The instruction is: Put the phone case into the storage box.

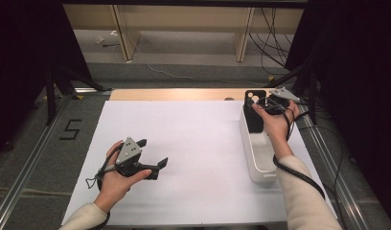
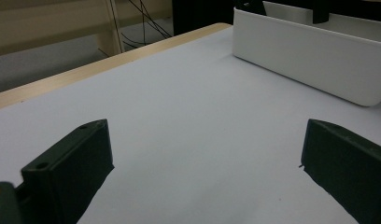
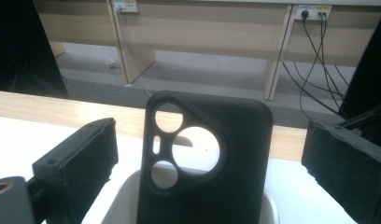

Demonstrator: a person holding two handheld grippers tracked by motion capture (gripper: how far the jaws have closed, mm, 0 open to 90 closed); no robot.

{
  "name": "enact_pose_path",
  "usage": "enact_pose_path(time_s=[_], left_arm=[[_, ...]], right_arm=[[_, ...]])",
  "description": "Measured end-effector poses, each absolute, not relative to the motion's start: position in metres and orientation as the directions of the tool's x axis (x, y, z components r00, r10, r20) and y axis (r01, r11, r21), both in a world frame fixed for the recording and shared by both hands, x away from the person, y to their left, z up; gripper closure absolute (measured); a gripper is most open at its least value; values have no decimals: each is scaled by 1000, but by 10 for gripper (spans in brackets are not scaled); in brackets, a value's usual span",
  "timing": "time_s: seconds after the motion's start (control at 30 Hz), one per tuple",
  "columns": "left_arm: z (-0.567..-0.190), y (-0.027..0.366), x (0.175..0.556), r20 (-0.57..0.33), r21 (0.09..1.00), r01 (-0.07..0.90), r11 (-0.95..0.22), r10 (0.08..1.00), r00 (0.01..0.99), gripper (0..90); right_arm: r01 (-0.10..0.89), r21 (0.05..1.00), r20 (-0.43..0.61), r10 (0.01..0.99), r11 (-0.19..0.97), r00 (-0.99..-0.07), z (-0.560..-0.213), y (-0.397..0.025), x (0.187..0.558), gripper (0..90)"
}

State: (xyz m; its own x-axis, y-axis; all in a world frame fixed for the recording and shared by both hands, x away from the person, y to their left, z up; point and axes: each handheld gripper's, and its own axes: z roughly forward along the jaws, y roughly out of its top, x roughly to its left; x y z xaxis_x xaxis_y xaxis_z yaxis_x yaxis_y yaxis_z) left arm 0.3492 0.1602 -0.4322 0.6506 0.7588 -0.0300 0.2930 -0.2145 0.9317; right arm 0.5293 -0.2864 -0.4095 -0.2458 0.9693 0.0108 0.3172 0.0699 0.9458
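The surface (image 1: pixel 184 158) is being covered by a white sheet, with a bare wooden strip along its far edge. Beyond it, grey floor, pale wooden furniture legs and trailing cables are being seen, with dark curtains at both sides. A black phone case (image 3: pixel 202 163) with round camera cut-outs is being kept upright in the far end of a narrow white bin (image 1: pixel 258 158) at the right side of the surface. The right tool (image 1: pixel 275 103) is being held released, its jaws spread either side of the case without touching. The left tool (image 1: pixel 153 153) is being held released above the near left sheet.
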Motion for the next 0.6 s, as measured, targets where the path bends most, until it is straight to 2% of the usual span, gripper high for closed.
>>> enact_pose_path(time_s=[0.33, 0.6], left_arm=[[-432, 161, 349, -30, 931, 296, -214, 762, 647, 16], [-432, 161, 349, -30, 931, 295, -213, 763, 646, 17]], right_arm=[[296, 952, -3, 965, 83, -261, -404, -286, 518, 79], [287, 954, -8, 959, 92, -284, -400, -286, 510, 136]])
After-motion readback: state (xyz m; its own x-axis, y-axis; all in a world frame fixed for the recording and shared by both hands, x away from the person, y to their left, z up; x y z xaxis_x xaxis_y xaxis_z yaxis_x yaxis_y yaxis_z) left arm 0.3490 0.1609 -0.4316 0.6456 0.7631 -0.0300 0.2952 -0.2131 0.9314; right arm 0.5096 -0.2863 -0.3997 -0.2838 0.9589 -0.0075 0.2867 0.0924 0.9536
